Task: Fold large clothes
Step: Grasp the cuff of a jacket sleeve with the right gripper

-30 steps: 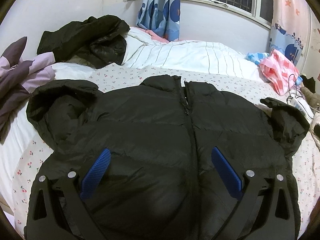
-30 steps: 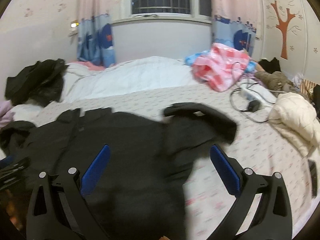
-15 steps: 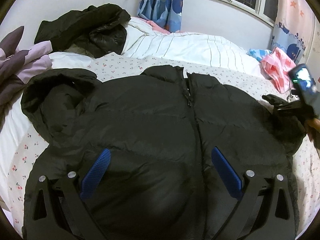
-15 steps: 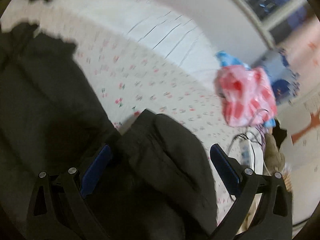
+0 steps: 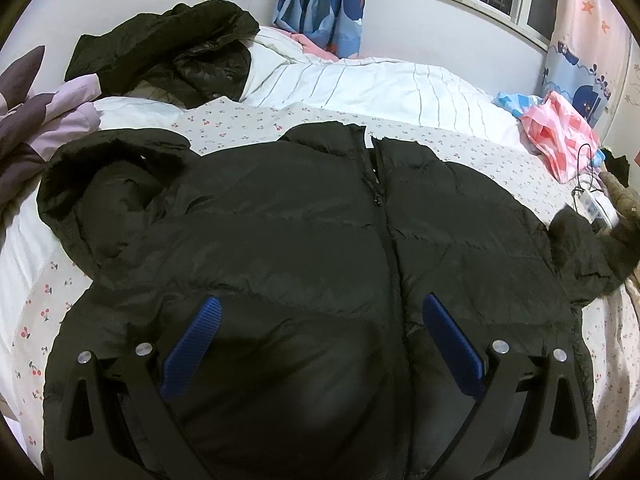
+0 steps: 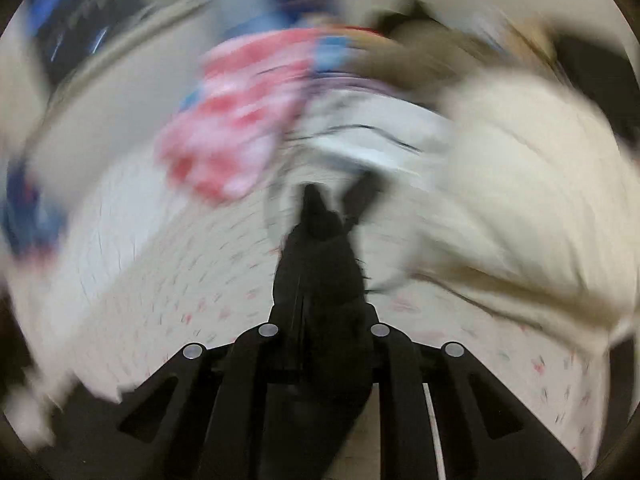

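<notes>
A black puffer jacket (image 5: 300, 240) lies front up and zipped on the bed, its hood at the left and one sleeve (image 5: 580, 248) out at the right edge. My left gripper (image 5: 320, 302) hangs open just above the jacket's lower front, its blue pads (image 5: 192, 348) on either side of the zip with nothing between them. The right wrist view is heavily blurred. In it my right gripper (image 6: 318, 248) is closing, with black jacket fabric (image 6: 320, 292) pinched between its jaws over the cherry-print sheet (image 6: 180, 280).
A second dark jacket (image 5: 172, 52) and a purple garment (image 5: 32, 120) are heaped at the back left. A white striped duvet (image 5: 360, 84) lies along the wall. At the right are a pink checked bag (image 5: 560, 136), a power strip with cable (image 5: 596, 204) and a cream coat (image 6: 520, 184).
My right gripper went from wide open above the sleeve to closed on black fabric, and its view swung and blurred. The left gripper stayed open over the jacket and tipped down slightly.
</notes>
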Tool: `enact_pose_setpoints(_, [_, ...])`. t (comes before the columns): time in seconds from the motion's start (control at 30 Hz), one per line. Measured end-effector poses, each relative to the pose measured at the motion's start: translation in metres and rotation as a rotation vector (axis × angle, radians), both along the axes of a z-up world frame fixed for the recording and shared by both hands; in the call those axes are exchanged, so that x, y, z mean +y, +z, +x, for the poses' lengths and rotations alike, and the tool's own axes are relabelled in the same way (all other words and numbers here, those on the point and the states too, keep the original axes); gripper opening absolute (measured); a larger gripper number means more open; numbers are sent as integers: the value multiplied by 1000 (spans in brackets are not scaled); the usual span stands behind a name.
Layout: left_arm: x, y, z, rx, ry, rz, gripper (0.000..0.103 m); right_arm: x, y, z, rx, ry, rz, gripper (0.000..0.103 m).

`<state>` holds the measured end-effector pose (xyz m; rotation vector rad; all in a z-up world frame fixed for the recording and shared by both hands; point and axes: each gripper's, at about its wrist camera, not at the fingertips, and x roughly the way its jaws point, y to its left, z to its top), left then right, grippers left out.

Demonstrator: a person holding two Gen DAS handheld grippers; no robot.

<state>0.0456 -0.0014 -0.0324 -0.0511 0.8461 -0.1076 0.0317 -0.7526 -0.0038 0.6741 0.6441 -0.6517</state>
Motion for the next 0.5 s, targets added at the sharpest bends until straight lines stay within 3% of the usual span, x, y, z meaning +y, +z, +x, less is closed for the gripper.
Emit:
enact_pose_setpoints(0.03, [0,-1,0,2,2,-1,97,-22,-11,-27,-65,-43,87,16])
enact_pose_setpoints(0.1, [0,-2,0,9,4,-4,97,-47,-34,-60,-156,-58,249,45])
enact_pose_setpoints(0.13, [0,-3,1,12,3,-5,97,-53,-45,-71,-186,-50,310,66])
enact_pose_setpoints(0.17, [-1,-4,1,16,2,-6,97,-57,-56,-78,-207,-38,347,70])
enact_pose_setpoints(0.3, [-3,-8,4,29,5,1,97,-61,-82,-83,-242,18,405,72])
enact_pose_setpoints(0.43, [-7,-8,3,19,4,21,97,-60,-94,-82,-247,-15,418,72])
enact_pose_setpoints(0.5, [-9,-9,3,16,-1,27,97,-61,-94,-75,-229,1,388,63])
